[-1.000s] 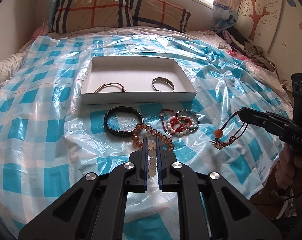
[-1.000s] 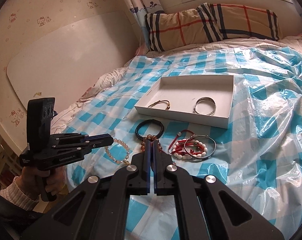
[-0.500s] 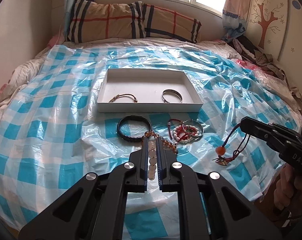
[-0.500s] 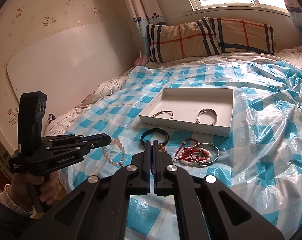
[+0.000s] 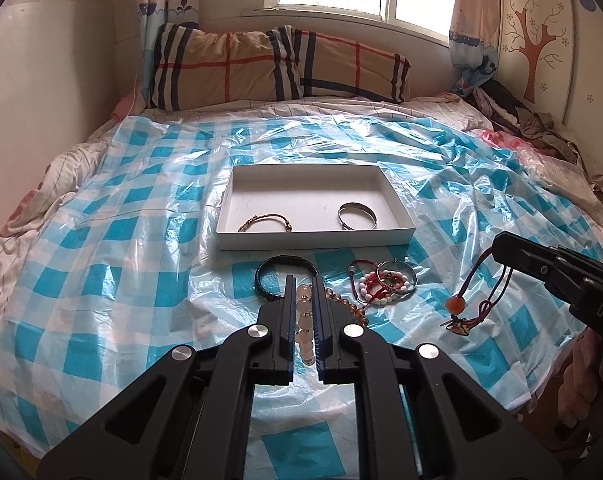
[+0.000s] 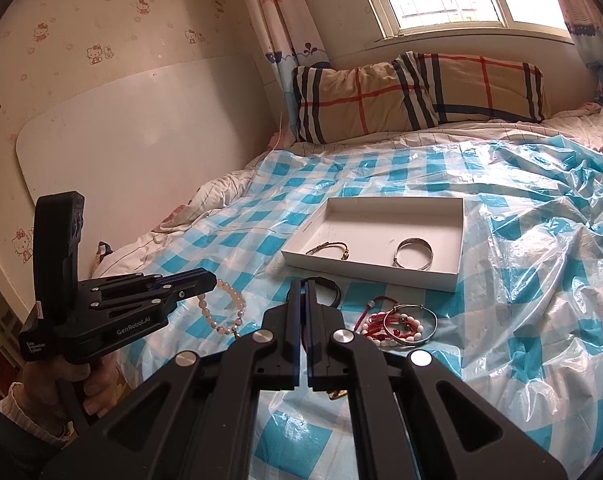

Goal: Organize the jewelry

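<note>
Right now both grippers are carrying something. The left gripper point(image 5: 303, 296) has its jaws pinching a pale bead bracelet point(image 5: 304, 322), a few beads caught between them and the rest of the loop hanging below the tips, clear of the bed, as the right wrist view shows point(image 6: 221, 312). The right gripper point(image 6: 303, 300) has its jaws pressed together on a red cord bracelet point(image 5: 475, 300), whose cords dangle from the tips with an orange bead and a small charm at the bottom.

Ahead of both sets of jaws lies the white box point(image 5: 317, 238), resting on the blue checked plastic sheet point(image 5: 113, 264) spread over the bed. It already holds a thin gold bangle point(image 5: 266, 222) and a silver bangle point(image 5: 357, 216). Between the jaws and the box lie a black braided bracelet point(image 5: 287, 276), an amber bead strand point(image 5: 347, 304), and a tangle of red-and-white beads with a silver hoop point(image 5: 385, 286).

Both held pieces look light and limp. They should swing and drape freely, so I would judge a gentle carry and a low release over the box safest. The beads are smooth and round and could roll out of a slack pinch; gripping across the string, between beads, seems surer. The cord is soft and should hold anywhere along its length.
</note>
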`<state>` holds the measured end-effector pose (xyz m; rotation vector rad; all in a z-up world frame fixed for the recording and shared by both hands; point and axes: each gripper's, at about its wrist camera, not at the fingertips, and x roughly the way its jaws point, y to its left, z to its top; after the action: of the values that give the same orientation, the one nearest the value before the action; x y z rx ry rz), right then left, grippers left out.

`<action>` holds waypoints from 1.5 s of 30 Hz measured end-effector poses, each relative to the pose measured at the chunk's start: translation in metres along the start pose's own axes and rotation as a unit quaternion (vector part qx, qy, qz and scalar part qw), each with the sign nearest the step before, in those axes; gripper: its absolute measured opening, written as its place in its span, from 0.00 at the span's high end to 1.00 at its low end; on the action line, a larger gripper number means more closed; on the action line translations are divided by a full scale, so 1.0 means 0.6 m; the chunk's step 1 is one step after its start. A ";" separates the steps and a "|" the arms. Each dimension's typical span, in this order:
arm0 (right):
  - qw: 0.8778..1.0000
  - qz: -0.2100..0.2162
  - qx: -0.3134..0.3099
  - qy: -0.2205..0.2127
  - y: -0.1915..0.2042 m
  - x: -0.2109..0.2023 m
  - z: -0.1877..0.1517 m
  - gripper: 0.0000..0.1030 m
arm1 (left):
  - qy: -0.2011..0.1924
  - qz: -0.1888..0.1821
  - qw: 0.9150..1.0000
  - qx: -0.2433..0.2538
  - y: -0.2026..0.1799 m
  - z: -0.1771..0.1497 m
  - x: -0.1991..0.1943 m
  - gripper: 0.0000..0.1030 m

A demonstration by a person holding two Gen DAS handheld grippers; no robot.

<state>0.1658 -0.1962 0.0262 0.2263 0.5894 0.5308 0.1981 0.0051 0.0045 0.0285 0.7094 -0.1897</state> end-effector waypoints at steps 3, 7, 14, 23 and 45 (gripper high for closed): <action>1.000 -0.001 -0.003 -0.003 0.003 -0.002 0.002 0.97 | -0.003 0.002 1.000 0.000 0.000 0.002 -0.004 0.93; 1.000 0.000 -0.003 -0.003 0.003 -0.002 0.002 0.97 | -0.007 0.005 1.000 0.000 0.000 0.003 -0.007 0.93; 1.000 0.003 -0.003 -0.006 0.012 -0.001 0.008 0.97 | -0.010 0.009 1.000 -0.001 0.001 0.006 -0.009 0.93; 1.000 0.006 -0.005 -0.011 0.020 -0.005 0.013 0.97 | -0.015 0.011 1.000 -0.002 0.002 0.011 -0.016 0.93; 1.000 0.009 -0.002 -0.011 0.015 -0.002 0.012 0.97 | -0.009 0.013 1.000 -0.006 0.009 0.007 0.000 0.93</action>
<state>0.1653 -0.1901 0.0356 0.2326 0.5654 0.5466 0.2019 0.0099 0.0074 0.0239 0.6923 -0.1600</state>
